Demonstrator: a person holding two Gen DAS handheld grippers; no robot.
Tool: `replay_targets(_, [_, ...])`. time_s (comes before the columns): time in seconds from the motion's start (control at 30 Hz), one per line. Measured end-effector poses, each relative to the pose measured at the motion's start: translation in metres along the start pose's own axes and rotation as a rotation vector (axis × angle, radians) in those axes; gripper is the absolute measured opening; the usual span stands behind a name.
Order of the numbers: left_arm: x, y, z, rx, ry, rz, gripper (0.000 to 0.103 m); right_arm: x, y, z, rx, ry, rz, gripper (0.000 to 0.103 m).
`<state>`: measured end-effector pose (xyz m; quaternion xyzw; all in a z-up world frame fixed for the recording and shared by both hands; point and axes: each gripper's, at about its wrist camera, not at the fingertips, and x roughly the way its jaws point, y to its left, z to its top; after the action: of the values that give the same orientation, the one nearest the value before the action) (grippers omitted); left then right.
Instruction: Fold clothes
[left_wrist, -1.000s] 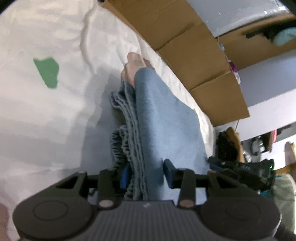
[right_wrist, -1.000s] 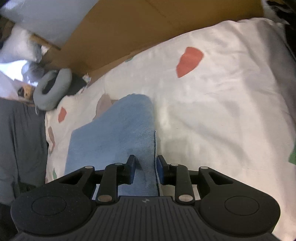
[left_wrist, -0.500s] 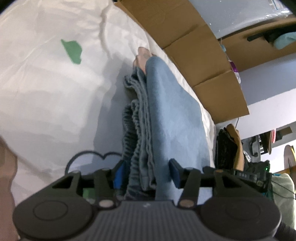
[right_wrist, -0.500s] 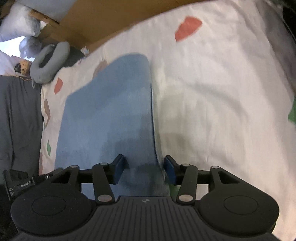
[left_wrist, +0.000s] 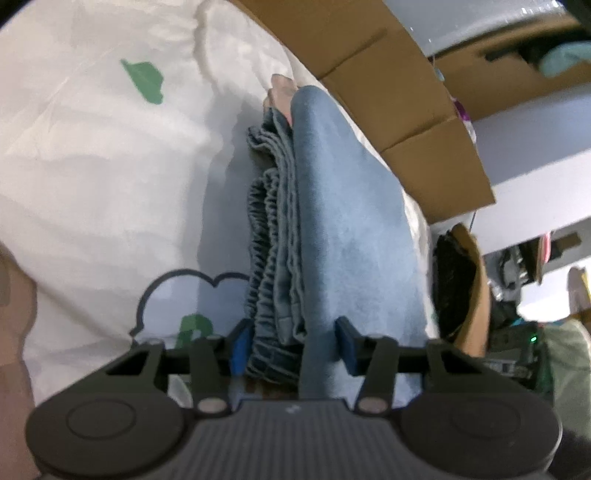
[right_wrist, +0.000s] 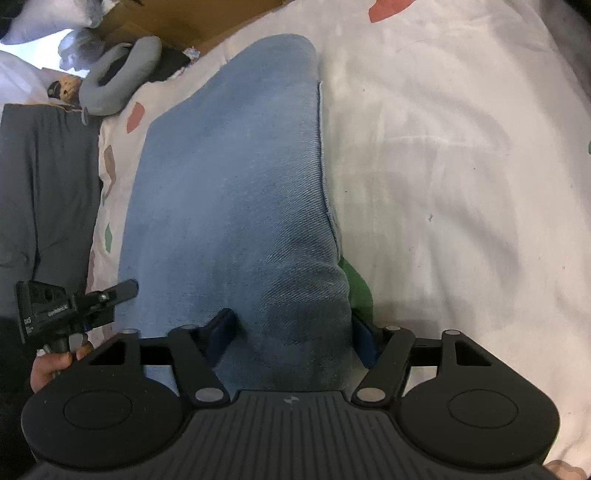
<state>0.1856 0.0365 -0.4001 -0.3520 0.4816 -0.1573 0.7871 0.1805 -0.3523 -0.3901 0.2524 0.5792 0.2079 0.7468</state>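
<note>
Folded light-blue jeans (left_wrist: 347, 236) lie on the white patterned bedsheet (left_wrist: 92, 166), their stacked edges and gathered waistband facing left in the left wrist view. My left gripper (left_wrist: 293, 345) has the near end of that stack between its pads; the jaws are closing and both pads touch the cloth. In the right wrist view the jeans (right_wrist: 236, 177) stretch away as a smooth panel. My right gripper (right_wrist: 291, 332) straddles their near fold with its jaws opening and the pads loose beside the cloth. The left gripper (right_wrist: 127, 287) also shows at the jeans' left edge, held by a hand (right_wrist: 48, 369).
Cardboard boxes (left_wrist: 388, 74) line the far side of the bed. A grey neck pillow (right_wrist: 118, 77) and dark grey fabric (right_wrist: 44, 184) lie left of the jeans in the right wrist view. Cluttered shelves and bags (left_wrist: 517, 295) stand off the bed's right end.
Both grippers sank toward the bed with the jeans. The right jaws spread from a pinch on the fold to wide apart. The jeans now lie flatter and fill more of the right view.
</note>
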Motion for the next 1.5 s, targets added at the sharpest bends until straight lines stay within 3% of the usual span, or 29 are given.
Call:
replay_targets(0.17, [-0.004,-0.007,-0.002,0.002,0.003,0.027,0.049,0.001,-0.001,-0.001,0.01,0.001,-0.006,0.057])
replay_targets(0.47, [-0.022,-0.01,-0.017,-0.071,0.014,0.01,0.058,-0.007,-0.004,0.0,0.107,0.03,0.015,0.063])
replay_targets(0.6, [-0.027,-0.004,-0.031,-0.128,0.058,-0.043,0.056,-0.017,-0.005,-0.004,0.143,0.048,0.034,0.067])
replay_targets(0.67, [-0.028,-0.003,-0.039,-0.144,0.063,-0.066,0.047,-0.02,-0.011,-0.009,0.194,0.052,0.061,0.068])
replay_targets(0.73, [-0.027,0.001,-0.045,-0.178,0.075,-0.098,0.028,-0.017,-0.015,-0.018,0.23,0.073,0.08,0.07])
replay_targets(0.8, [-0.028,0.001,-0.049,-0.19,0.073,-0.119,0.021,-0.013,-0.017,-0.028,0.247,0.116,0.086,0.071])
replay_targets(1.07, [-0.034,-0.009,-0.047,-0.157,0.063,-0.116,0.015,0.007,-0.017,-0.046,0.343,0.072,0.261,0.075])
replay_targets(1.2, [-0.036,-0.009,-0.047,-0.171,0.063,-0.123,0.014,0.03,-0.02,-0.053,0.436,0.054,0.413,0.077])
replay_targets(1.27, [-0.037,-0.01,-0.047,-0.168,0.066,-0.116,0.014,0.039,-0.021,-0.056,0.452,0.048,0.448,0.077])
replay_targets(1.3, [-0.037,-0.01,-0.046,-0.167,0.068,-0.113,0.014,0.042,-0.021,-0.057,0.455,0.045,0.459,0.076])
replay_targets(1.37, [-0.037,-0.011,-0.045,-0.165,0.073,-0.107,0.014,0.045,-0.019,-0.058,0.439,0.05,0.463,0.062])
replay_targets(1.4, [-0.037,-0.011,-0.045,-0.165,0.076,-0.105,0.014,0.046,-0.019,-0.058,0.432,0.06,0.46,0.041])
replay_targets(1.43, [-0.037,-0.01,-0.045,-0.169,0.078,-0.104,0.015,0.046,-0.018,-0.058,0.43,0.073,0.453,0.033])
replay_targets(1.5, [-0.035,-0.007,-0.047,-0.188,0.077,-0.097,0.015,0.047,-0.017,-0.058,0.425,0.095,0.443,0.033])
